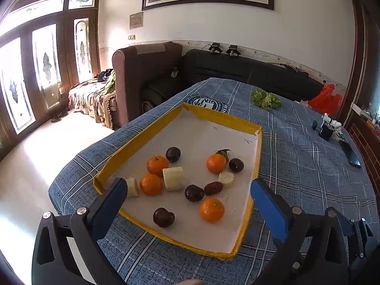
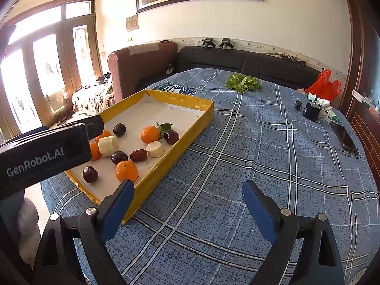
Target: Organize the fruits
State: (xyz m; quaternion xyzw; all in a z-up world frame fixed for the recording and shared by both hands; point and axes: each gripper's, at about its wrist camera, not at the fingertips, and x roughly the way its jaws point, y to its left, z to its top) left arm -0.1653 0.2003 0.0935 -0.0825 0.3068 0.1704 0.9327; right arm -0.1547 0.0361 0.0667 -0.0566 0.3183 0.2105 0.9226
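Note:
A yellow-rimmed tray (image 1: 220, 116) with a white floor lies on the blue plaid cloth; it also shows in the right wrist view (image 2: 190, 128). In it lie several tangerines (image 1: 211, 209), several dark plums (image 1: 163, 217), pale banana pieces (image 1: 173, 178) and a red date (image 1: 213, 188). My left gripper (image 1: 187, 199) is open and empty, above the tray's near end. Its body (image 2: 45, 156) crosses the left of the right wrist view and hides part of the tray. My right gripper (image 2: 187, 201) is open and empty over the cloth, right of the tray.
A bunch of green lettuce (image 1: 266, 98) lies on the far cloth. A red bag (image 1: 326, 99), a small black box (image 1: 327, 130) and a dark phone (image 1: 351, 153) lie at the right. Sofas (image 1: 147, 76) stand behind the table.

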